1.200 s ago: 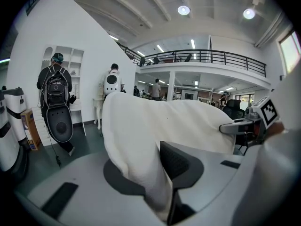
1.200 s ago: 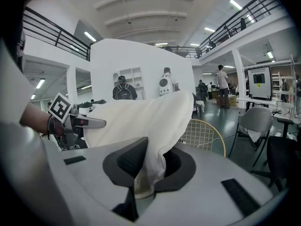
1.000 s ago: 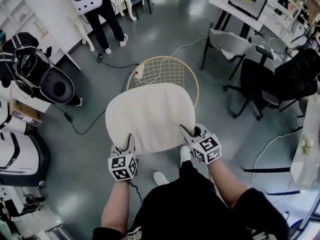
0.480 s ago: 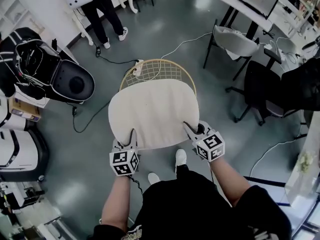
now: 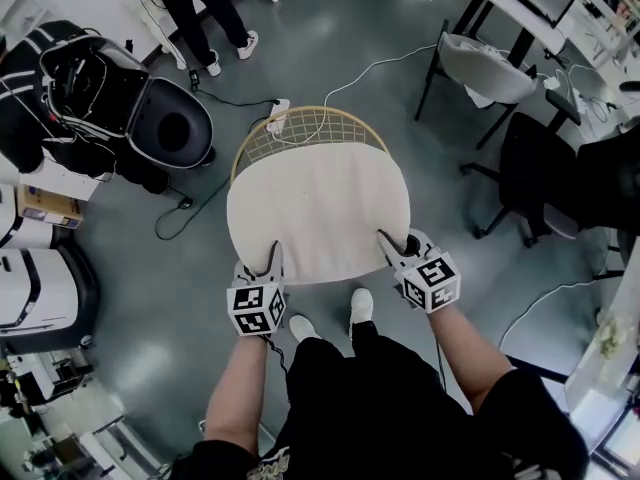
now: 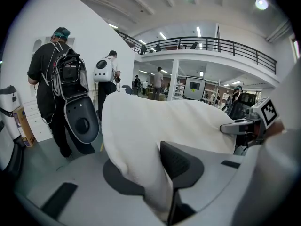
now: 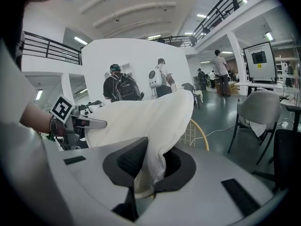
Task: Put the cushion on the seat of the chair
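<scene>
At the bottom centre of the head view are the person's dark trousers (image 5: 380,398) and white shoes (image 5: 361,306), with a forearm reaching up on each side. Just above them, at lower centre-left, the left gripper (image 5: 272,261) is pinched on the near edge of the cushion (image 5: 318,216). Its own view shows the cream cloth bunched between the dark pads. The right gripper (image 5: 392,241), at centre-right, is likewise clamped on the near edge, with the cloth folded down between its jaws.

The cushion hangs spread out and about flat between the two grippers in the middle of the frame. It is over the chair (image 5: 305,128) and hides the seat; whether it touches the seat I cannot tell. Only the chair's rounded wire back shows, past the cushion's far edge.

Beyond it a power strip (image 5: 278,111) and a white cable (image 5: 375,66) lie on the grey floor (image 5: 330,28). At upper left are a black-and-white pack (image 5: 150,118) and a standing person's legs (image 5: 205,13). At upper right are a grey chair (image 5: 483,68), a black office chair (image 5: 540,168) and a desk (image 5: 510,13).
</scene>
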The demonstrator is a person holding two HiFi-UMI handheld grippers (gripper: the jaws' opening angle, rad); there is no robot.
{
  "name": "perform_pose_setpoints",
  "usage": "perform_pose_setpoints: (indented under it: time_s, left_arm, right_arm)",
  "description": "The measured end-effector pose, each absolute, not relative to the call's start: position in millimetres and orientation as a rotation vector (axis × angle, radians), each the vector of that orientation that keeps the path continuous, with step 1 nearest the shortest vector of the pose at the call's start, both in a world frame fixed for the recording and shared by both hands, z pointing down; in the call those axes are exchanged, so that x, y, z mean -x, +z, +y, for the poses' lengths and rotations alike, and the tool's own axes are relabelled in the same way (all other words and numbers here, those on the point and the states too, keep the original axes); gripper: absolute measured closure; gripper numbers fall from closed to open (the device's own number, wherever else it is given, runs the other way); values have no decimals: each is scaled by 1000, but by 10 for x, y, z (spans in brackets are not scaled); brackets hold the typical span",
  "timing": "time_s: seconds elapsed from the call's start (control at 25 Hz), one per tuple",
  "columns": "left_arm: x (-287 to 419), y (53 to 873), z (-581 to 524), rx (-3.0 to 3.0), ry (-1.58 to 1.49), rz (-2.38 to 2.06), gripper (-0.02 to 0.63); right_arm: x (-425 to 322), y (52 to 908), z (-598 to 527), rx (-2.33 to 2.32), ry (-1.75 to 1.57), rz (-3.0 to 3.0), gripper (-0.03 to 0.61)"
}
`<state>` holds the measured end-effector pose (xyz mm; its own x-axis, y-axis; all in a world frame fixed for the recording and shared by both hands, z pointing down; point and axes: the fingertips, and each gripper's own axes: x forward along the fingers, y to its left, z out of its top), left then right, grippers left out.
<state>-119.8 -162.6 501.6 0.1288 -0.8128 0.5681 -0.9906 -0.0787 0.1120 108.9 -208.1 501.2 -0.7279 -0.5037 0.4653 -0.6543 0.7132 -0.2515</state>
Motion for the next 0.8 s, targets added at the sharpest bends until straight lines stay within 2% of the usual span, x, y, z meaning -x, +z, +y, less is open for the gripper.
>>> perform_pose_setpoints:
  time_s: [0.4,0.8]
  left_arm:
    - [1430,5564,-1934,-1950,535,-1641,492]
    - [1586,6605,-2084,-1955,603,-1562,482]
  right_arm:
    - [-888,5514,-2333,-943,602,-2484,520]
    - [-766,6557,-2414,-978,664,-2406,520]
